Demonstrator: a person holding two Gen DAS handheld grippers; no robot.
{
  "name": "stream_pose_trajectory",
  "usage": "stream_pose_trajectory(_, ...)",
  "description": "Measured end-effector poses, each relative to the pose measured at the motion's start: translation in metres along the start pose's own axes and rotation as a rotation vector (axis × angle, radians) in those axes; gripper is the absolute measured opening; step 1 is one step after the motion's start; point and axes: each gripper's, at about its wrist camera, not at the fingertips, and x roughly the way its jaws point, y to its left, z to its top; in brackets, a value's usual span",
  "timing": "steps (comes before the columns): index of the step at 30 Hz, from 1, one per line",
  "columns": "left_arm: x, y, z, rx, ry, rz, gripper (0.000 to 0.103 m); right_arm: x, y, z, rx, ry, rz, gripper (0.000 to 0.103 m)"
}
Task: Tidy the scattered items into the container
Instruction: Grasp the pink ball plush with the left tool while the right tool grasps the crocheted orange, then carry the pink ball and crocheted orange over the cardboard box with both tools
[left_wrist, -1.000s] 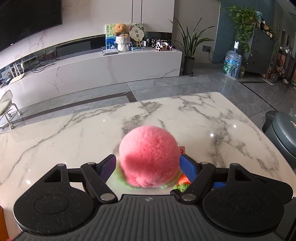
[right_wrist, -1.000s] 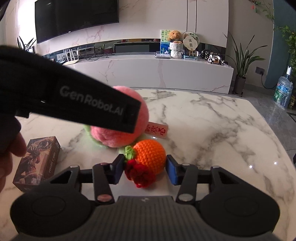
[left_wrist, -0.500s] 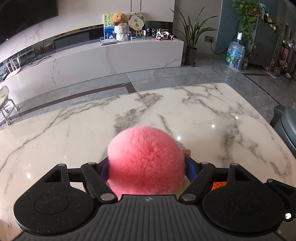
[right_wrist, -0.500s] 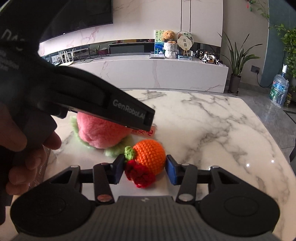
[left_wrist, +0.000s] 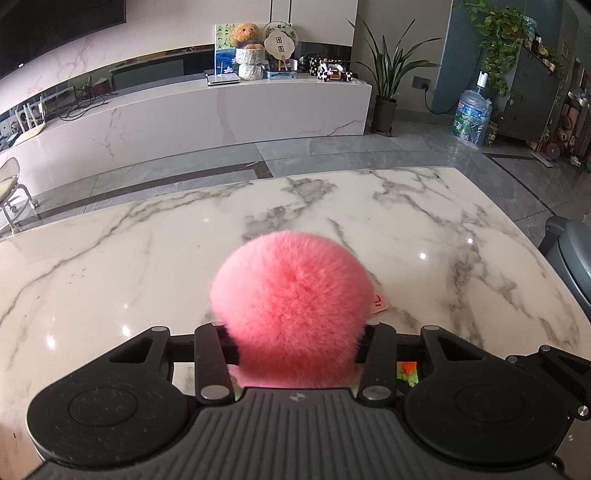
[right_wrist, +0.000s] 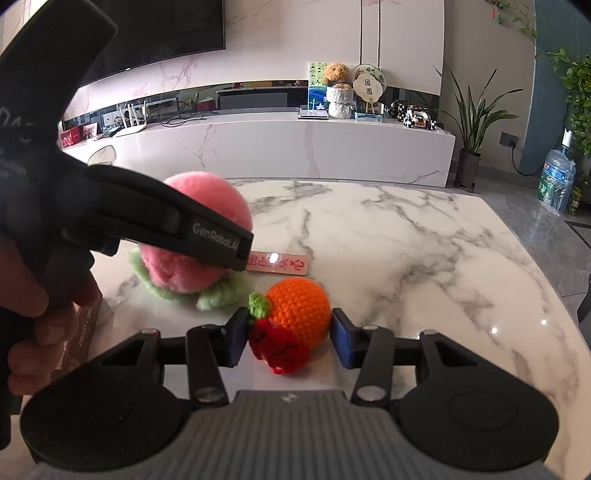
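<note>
My left gripper (left_wrist: 295, 345) has its jaws pinching one fluffy pink peach plush (left_wrist: 293, 306). The fur bulges over both jaws, so in the left wrist view the pads are hidden. From the right wrist view I see the same peach plush (right_wrist: 173, 273) with its green leaf collar resting on the counter (right_wrist: 424, 251), and the black body of the left gripper crosses in front of it. My left hand (right_wrist: 40, 332) wraps the handle at the frame's left edge.

My right gripper (right_wrist: 288, 334) has its jaws spread, one blue pad on either side of one crocheted orange (right_wrist: 299, 310). The left pad (right_wrist: 236, 338) sits against the orange's green leaf and the red knitted flower (right_wrist: 280, 349) attached below it. The right pad (right_wrist: 341, 341) is just beside the orange; I cannot tell whether it touches.

Behind the orange lies one pink tag (right_wrist: 280, 264) with red characters, flat on the counter and just beside the peach's leaf collar. In the left wrist view a corner of that tag (left_wrist: 378, 302) peeks out to the right of the plush. One dark printed box (right_wrist: 83, 332) sits at the counter's left edge, mostly hidden behind my hand.

I count four loose items on the marble: peach, orange, tag, box. No container is in either view.
</note>
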Motion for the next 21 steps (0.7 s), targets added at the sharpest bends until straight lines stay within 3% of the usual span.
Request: stream_pose_trajectory(21, -0.122, 0.014, -0.025, 0.016, -0.061, 0.055, 0.050, -0.057, 0.025, 0.006, -0.025, -0.067, 0.026, 0.048)
